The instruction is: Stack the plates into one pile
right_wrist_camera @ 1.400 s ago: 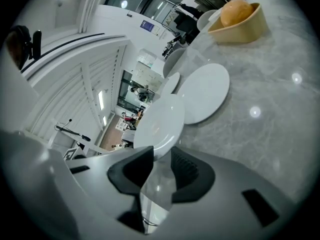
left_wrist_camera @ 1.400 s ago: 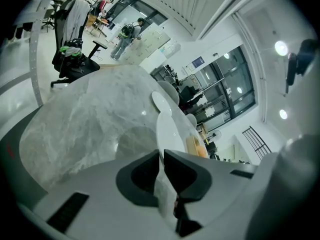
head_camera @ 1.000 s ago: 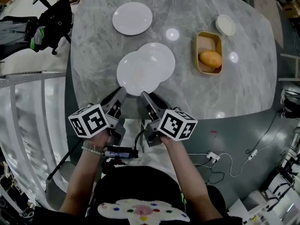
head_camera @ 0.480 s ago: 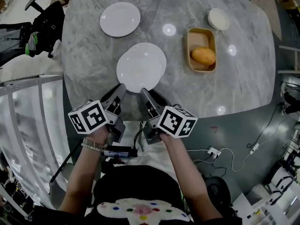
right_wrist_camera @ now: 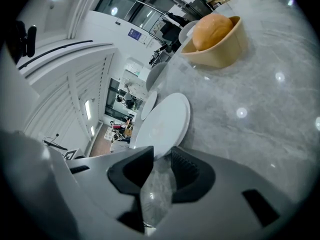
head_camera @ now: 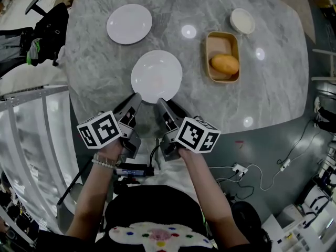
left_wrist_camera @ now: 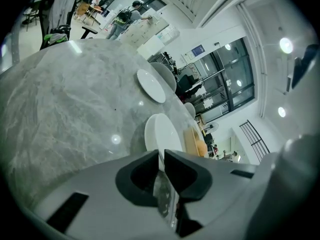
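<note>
The left gripper (head_camera: 137, 96) and right gripper (head_camera: 160, 102) reach side by side over the near edge of the marble table (head_camera: 100, 77), both tips at the near rim of the near plate (head_camera: 156, 76). The left jaws are pinched on that thin rim, with only a sliver of gap. The right jaws stand clearly apart. The rim sits at their mouth and bare marble shows between the pads, so they do not clamp it.

The near plate lies close to the table's near edge, with open marble on both sides of it. To its right and apart from it stands a tan tray (head_camera: 208, 56) holding an orange-yellow piece of food (head_camera: 224, 63) (fruit or a bun – I cannot tell). Beyond that, near the far right edge, sits a small white dish (head_camera: 242, 20). The far plate (head_camera: 129, 23) lies well apart at the far left, with clear surface between it and the near one.

A second ago another plate stuck out from behind the near plate's far right side. Now it is covered – a single round outline shows. Both grippers keep the same spots on the rim.
</note>
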`<state>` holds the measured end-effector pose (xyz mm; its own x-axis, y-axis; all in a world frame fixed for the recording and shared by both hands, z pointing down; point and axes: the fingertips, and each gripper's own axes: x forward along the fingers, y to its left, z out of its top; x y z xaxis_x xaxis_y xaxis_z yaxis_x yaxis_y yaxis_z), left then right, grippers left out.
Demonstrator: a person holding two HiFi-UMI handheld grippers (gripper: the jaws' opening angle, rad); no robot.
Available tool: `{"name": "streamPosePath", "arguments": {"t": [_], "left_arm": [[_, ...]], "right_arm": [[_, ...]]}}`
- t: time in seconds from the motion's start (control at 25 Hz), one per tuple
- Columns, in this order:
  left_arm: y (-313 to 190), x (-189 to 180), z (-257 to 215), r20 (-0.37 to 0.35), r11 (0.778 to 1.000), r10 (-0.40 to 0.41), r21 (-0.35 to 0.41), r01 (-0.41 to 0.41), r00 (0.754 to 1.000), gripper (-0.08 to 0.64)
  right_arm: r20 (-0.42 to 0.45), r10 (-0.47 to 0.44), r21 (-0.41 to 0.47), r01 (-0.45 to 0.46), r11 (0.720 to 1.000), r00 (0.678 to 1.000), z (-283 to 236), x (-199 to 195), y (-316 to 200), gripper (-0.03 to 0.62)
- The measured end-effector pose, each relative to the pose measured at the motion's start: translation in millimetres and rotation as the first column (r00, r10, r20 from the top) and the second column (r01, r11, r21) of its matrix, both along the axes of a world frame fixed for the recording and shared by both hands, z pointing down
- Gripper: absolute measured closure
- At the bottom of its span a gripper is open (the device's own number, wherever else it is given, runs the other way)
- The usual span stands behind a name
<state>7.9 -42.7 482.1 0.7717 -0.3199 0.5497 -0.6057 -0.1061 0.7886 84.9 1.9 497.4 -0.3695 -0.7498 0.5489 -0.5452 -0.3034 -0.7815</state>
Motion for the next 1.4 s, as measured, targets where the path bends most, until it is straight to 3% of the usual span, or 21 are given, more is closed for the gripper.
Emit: {"name": "streamPosePath", "arguments": {"t": [0.6, 1.16, 1.4], "left_arm": [[-14.6, 8.2, 9.6, 0.021, 1.0, -0.021, -0.01, 0.021, 1.0, 0.517], [-17.2, 10.1, 19.3, 0.053, 0.999, -0.043, -0.027, 0.044, 0.998, 0.518], [-15.1, 15.3, 19.5, 0.033, 0.999, -0.026, -0.037, 0.027, 0.999, 0.445]], "right_arm": [[-0.016, -0.03, -0.031, 0.029, 0.999, 0.999, 2.0, 7.4, -9.1, 0.499], [0.047, -0.027, -0.038, 0.029, 0.999, 0.999, 2.5, 9.9, -0.7, 0.486], [0.027, -0.062, -0.015, 0.062, 0.998, 0.998, -2.0, 9.9, 1.7, 0.482]]}}
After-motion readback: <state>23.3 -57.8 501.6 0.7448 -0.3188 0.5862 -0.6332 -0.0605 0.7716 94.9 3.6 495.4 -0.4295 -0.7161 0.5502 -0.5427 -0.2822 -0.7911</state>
